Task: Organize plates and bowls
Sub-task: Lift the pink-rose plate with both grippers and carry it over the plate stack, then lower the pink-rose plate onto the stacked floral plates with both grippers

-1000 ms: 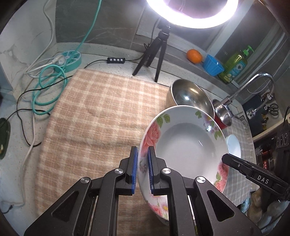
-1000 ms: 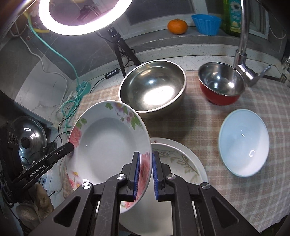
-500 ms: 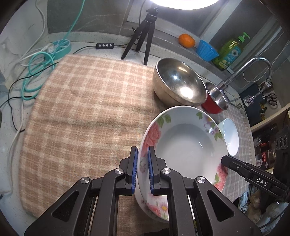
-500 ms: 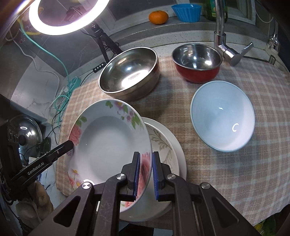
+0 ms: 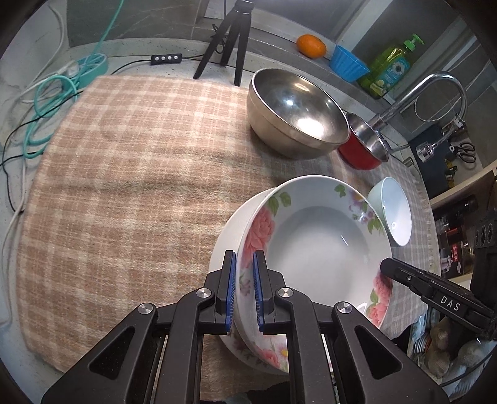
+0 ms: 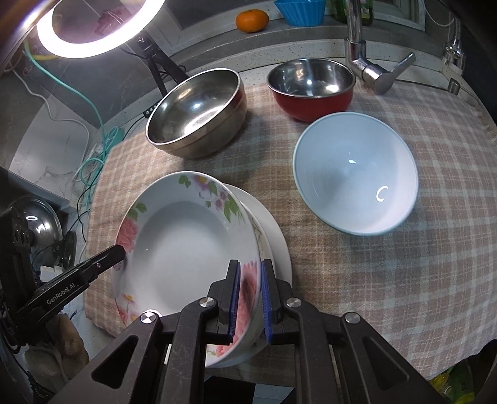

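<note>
While I'm gripping the floral soup plate (image 5: 316, 236) from both sides, it is hanging tilted over the white plate (image 5: 226, 236) that is lying on the checked cloth (image 5: 130, 174) covering the table. My left hand-held gripper (image 5: 245, 292) is pinching the plate's near rim, blue pads (image 5: 230, 292) nearly together with only the rim's thickness between them. My right hand-held gripper (image 6: 251, 303) is doing the same on the opposite rim, jaws clamped on the pink rose pattern. In the left wrist view I'm seeing the right gripper's black finger reaching in at the plate's far edge; in the right wrist view the left one's finger is showing at the plate's left edge.

The white plate underneath is peeking out along the far and right sides of the floral one, and I can't tell whether the two are touching. Beyond them the big steel bowl (image 6: 198, 115) is sitting at the back of the cloth, with the red bowl with a steel lining (image 6: 310, 87) just beside it. The pale blue bowl (image 6: 354, 174) is standing near the plates, apart from them. Behind the cloth, the faucet (image 6: 366, 62) is rising at the counter edge, the ring light (image 6: 93, 28) is glowing on its tripod, and an orange (image 6: 251, 20) and a blue cup (image 6: 299, 11) are resting on the ledge.
</note>
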A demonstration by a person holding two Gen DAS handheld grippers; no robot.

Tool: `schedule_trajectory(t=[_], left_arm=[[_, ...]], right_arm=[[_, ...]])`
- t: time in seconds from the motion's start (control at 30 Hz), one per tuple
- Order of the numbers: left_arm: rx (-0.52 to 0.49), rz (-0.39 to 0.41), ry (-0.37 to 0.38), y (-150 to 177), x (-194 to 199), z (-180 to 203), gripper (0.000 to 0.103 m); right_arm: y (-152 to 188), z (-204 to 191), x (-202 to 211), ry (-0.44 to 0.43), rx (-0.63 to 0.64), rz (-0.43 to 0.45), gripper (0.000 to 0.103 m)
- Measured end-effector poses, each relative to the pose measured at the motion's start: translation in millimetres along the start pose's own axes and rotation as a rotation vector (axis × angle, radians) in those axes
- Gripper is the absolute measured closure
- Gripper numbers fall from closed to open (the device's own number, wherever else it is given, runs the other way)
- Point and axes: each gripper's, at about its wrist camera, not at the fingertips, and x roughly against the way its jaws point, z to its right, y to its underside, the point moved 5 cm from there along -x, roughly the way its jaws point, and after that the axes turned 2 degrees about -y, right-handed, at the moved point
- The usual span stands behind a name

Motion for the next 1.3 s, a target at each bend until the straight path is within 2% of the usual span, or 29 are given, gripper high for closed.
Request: schedule_trajectory(t=[0.63, 1.3], left_arm=[[-0.010, -0.021, -0.002, 4.6, -7.4, 0.2, 0.094], [-0.030, -0.018, -0.014, 4.9, -8.0, -0.1, 0.094]], right_arm=[[6.8, 2.9, -7.8, 0.017, -0.008, -0.022, 0.091], [8.5, -5.6, -11.6, 0.081, 0.076, -0.013, 0.091]])
